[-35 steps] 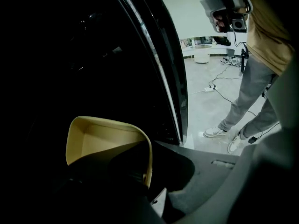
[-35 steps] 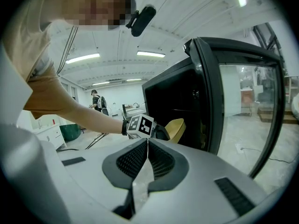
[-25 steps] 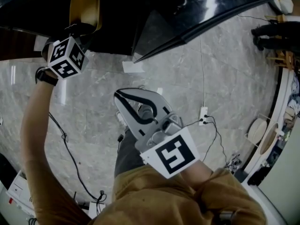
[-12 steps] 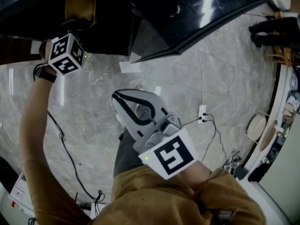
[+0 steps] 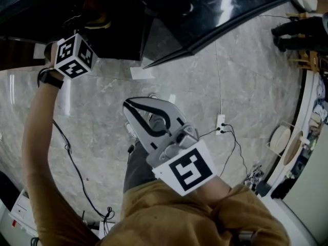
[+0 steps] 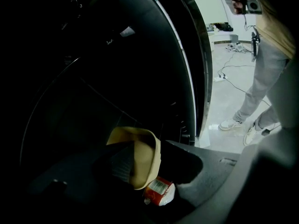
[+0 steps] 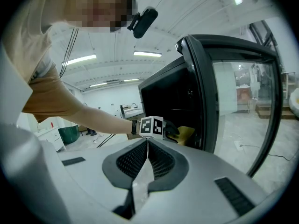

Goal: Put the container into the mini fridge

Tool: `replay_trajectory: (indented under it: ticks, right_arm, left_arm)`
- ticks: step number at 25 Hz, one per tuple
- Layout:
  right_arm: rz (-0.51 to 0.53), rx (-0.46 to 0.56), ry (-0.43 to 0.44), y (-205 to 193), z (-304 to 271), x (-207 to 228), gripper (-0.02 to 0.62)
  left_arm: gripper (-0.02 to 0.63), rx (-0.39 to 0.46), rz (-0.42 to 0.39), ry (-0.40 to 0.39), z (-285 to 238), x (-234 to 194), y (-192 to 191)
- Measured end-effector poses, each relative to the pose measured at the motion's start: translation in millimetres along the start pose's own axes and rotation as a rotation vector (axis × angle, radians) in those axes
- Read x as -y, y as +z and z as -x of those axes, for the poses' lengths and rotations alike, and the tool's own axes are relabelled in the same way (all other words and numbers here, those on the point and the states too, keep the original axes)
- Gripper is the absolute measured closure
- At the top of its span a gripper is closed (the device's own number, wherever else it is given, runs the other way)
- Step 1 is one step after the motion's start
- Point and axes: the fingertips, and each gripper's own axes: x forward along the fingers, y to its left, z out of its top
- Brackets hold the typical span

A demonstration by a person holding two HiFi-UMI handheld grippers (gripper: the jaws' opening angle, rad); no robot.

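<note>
reaching into the dark mini fridge point(image 5: 118, 35), the left gripper point(image 6: 154, 166) is holding its jaws wide apart; they have just been opening. the container point(image 6: 140, 153), tan and rounded, is sitting between the jaws inside the fridge. its left side is lying close against the ribbed pad of the left jaw, while the right jaw is standing clear of it, so nothing is pressing on it. what it is resting on is getting lost in the dark. a small red packet point(image 6: 160, 191) is lying just below the container, near the jaw roots.

the glass door point(image 7: 238, 101) is hanging open to the right of the opening, and in the right gripper view the container is showing as a yellow patch just past the left gripper's marker cube point(image 7: 152, 126).

the right gripper point(image 5: 129, 105) is hovering in front of the person's torso, well apart from the fridge, with its jaws closed together and nothing between them. it is pointing out over the marble floor point(image 5: 246, 86), where a white power strip point(image 5: 221, 124) is lying with cables running off it.
</note>
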Motion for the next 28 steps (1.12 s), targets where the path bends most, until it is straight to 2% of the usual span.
replay_trajectory:
  ticks: [4, 17, 19, 23, 28]
  right_arm:
    - [-0.005, 0.017, -0.005, 5, 5, -1, 0.592]
    - [0.062, 0.036, -0.014, 19, 11, -20, 0.592]
    - [0.071, 0.037, -0.015, 20, 10, -23, 0.592]
    - [0.125, 0.004, 0.003, 24, 16, -39, 0.592]
    - [0.147, 0.051, -0.005, 52, 24, -58, 0.592]
  left_arm:
    - [0.420, 0.016, 0.029, -0.004, 6, 2, 4]
    - [0.430, 0.022, 0.031, -0.028, 45, 19, 6]
    - [0.449, 0.022, 0.028, -0.015, 50, 18, 5]
    - [0.576, 0.008, 0.050, 0.001, 70, 17, -1]
    - [0.603, -0.006, 0.091, 0.008, 100, 18, -6]
